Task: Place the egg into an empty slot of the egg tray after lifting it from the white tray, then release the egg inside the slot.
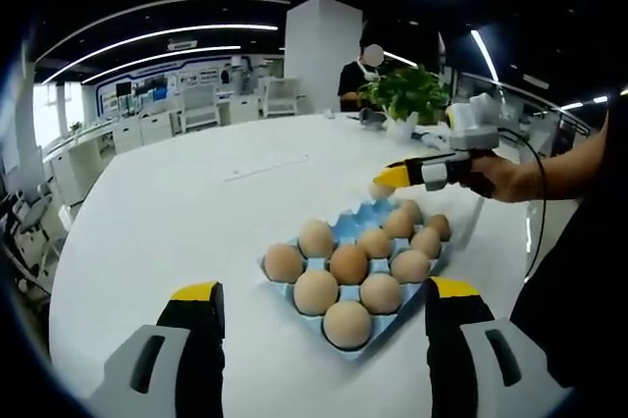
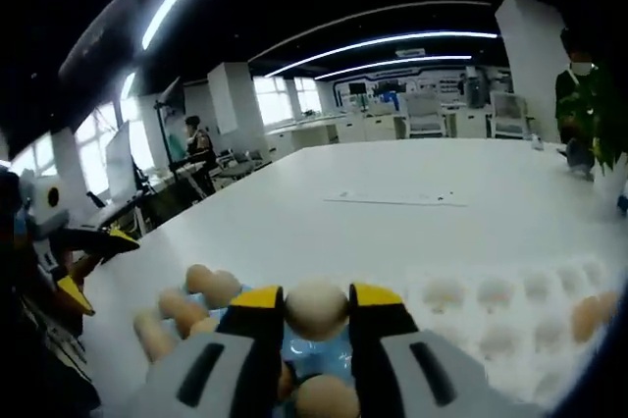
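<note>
Left gripper view looks across the tabletop (image 1: 177, 212) from farther back; right gripper view sits close, seemingly facing crosswise; both share the egg tray (image 1: 361, 225).

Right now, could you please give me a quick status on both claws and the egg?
Right claw shut on egg, above blue egg tray. Left claw open, empty, short of tray. White tray alongside. Nothing in the way.

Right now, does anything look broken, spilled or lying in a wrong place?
Nothing stands out. The eggs in the blue egg tray sit whole in their slots, the white table shows no spill, and the right gripper holds one intact egg between its jaws.
</note>
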Demonstrator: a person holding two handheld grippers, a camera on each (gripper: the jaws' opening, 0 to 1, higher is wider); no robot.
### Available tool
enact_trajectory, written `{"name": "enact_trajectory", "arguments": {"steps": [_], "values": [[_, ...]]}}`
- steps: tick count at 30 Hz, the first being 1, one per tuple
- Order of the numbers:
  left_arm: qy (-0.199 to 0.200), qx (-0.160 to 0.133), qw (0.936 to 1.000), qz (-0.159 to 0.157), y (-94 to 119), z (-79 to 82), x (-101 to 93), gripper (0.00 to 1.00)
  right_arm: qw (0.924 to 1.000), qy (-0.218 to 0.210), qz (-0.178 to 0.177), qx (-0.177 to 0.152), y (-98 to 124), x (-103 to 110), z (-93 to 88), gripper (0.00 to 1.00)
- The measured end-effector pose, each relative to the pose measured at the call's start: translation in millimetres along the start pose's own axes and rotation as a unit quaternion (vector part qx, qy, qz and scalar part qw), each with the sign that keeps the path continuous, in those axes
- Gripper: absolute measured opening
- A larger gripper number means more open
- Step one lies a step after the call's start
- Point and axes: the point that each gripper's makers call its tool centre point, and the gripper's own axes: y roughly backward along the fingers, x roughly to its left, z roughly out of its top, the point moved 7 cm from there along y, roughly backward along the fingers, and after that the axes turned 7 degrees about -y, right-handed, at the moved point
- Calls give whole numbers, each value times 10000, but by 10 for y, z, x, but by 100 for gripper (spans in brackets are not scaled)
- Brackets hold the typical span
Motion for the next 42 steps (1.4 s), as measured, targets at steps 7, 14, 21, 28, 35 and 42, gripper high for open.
{"name": "enact_trajectory", "arguments": {"steps": [7,14,21,28,35,42], "values": [[43,14,10000,10,8,-18,11,83,9993,44,332,183,-180,201,-53,26],[77,4,9999,105,15,-27,44,86,9980,243,516,285,-329,333,-90,26],[68,48,9999,126,24,-49,55,85,9963,340,623,489,-406,394,-177,26],[83,53,9999,134,21,-56,46,85,9940,548,606,725,-432,409,-234,26],[75,36,9999,145,28,-54,50,85,9940,415,515,870,-487,409,-245,26],[53,68,9998,152,36,-67,52,84,9936,392,537,918,-479,411,-252,26]]}}
